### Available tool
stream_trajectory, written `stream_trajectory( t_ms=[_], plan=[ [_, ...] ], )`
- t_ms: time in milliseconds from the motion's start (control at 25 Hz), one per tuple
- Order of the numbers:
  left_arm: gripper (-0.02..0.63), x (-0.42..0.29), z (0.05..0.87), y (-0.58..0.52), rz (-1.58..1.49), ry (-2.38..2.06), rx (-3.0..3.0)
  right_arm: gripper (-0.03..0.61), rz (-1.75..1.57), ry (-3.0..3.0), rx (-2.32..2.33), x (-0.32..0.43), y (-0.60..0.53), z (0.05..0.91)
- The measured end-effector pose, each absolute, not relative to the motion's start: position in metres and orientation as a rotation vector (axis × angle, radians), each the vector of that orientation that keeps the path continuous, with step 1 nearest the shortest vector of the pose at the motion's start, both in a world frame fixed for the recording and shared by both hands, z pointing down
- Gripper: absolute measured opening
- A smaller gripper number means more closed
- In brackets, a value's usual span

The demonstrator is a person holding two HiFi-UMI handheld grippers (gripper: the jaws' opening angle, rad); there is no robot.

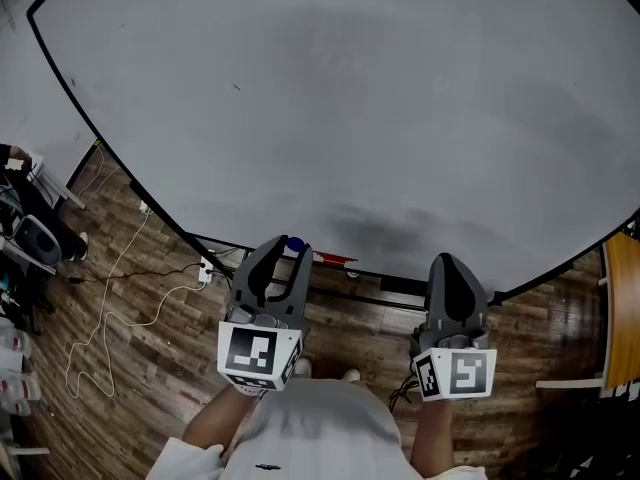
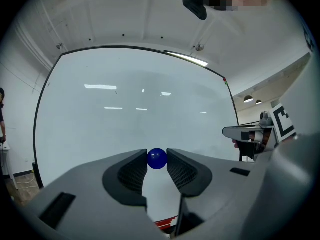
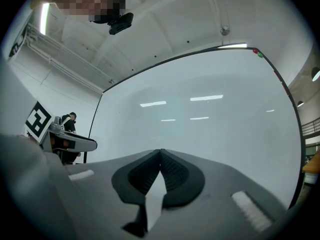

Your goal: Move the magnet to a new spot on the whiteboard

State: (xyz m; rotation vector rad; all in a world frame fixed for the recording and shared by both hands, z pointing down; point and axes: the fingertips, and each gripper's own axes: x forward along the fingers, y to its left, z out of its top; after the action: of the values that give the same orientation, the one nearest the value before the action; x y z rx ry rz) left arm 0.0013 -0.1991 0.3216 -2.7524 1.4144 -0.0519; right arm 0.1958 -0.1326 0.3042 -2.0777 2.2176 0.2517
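A small round blue magnet (image 2: 157,159) sits pinched between the tips of my left gripper (image 2: 157,160), which is shut on it. In the head view the left gripper (image 1: 283,247) holds the blue magnet (image 1: 295,245) in front of the lower edge of the big whiteboard (image 1: 330,108); whether the magnet touches the board I cannot tell. My right gripper (image 1: 452,265) is held lower right of it, its tips (image 3: 160,151) pressed together with nothing between them. The whiteboard (image 2: 135,99) fills both gripper views, and two small magnets (image 3: 257,52) sit at the corner of the whiteboard (image 3: 200,99).
A red object (image 1: 335,259) lies on the board's bottom ledge just right of the left gripper. White cables (image 1: 120,298) and a power strip (image 1: 205,269) lie on the wooden floor at left. A wooden table edge (image 1: 622,308) is at far right. A person (image 3: 69,121) stands beside the board.
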Motion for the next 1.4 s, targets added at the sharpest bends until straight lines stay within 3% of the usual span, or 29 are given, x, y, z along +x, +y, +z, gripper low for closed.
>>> stream_trajectory(
  t_ms=[1400],
  plan=[
    [0.123,-0.049,0.31,-0.336,-0.05,1.629,-2.592,0.009,0.239,2.329,-1.995,0.154,-0.166,0.309]
  ],
)
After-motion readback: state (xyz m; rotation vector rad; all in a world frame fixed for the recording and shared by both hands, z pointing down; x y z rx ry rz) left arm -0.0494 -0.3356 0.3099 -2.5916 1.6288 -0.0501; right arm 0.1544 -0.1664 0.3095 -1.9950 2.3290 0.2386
